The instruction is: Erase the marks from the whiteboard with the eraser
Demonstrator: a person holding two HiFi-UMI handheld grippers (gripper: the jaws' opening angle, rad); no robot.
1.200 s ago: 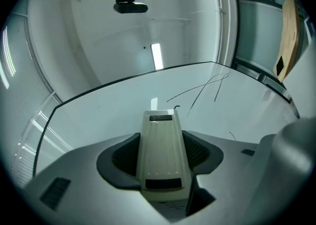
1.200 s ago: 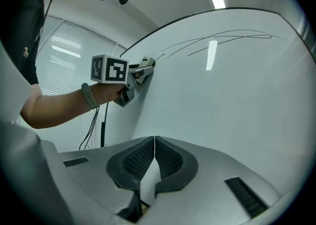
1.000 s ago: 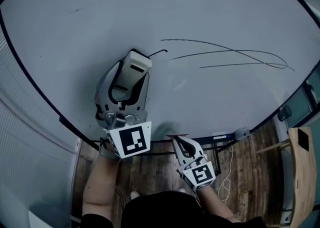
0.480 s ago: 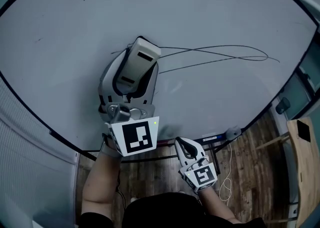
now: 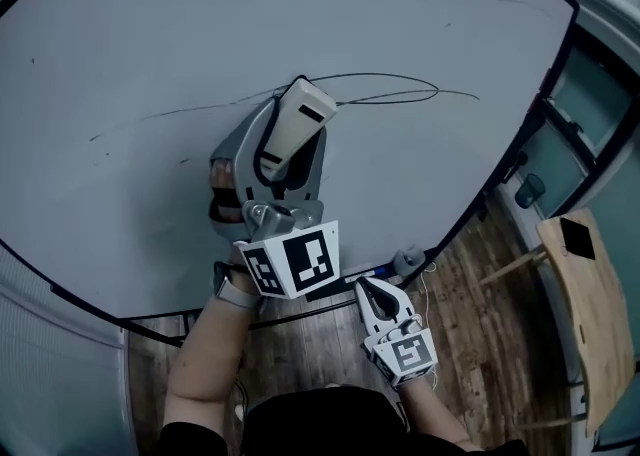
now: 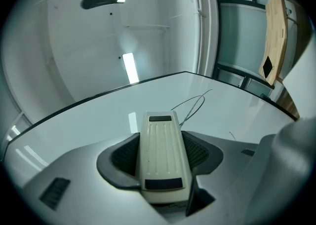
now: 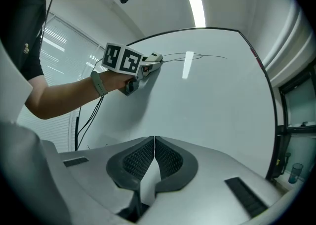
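Note:
The whiteboard (image 5: 150,34) fills most of the head view. Thin black marks (image 5: 400,92) loop across it, and a fainter line (image 5: 170,116) runs off to the left. My left gripper (image 5: 288,149) is shut on the cream eraser (image 5: 304,110), which is pressed to the board at the left end of the loop. In the left gripper view the eraser (image 6: 160,157) lies between the jaws with the marks (image 6: 193,104) just beyond it. My right gripper (image 5: 378,296) hangs below the board's bottom edge, shut and holding nothing (image 7: 154,157).
A blue marker (image 5: 368,272) and a grey round object (image 5: 410,260) sit at the board's lower edge. A wooden panel (image 5: 590,304) stands at the right over the wood floor (image 5: 470,344). Window frames (image 5: 590,94) border the board's right side, blinds (image 5: 40,364) its left.
My left gripper has slid the eraser to the right along the marks, and the lines showing beyond it look shorter. The head view has swung. My right gripper stayed low and shut.

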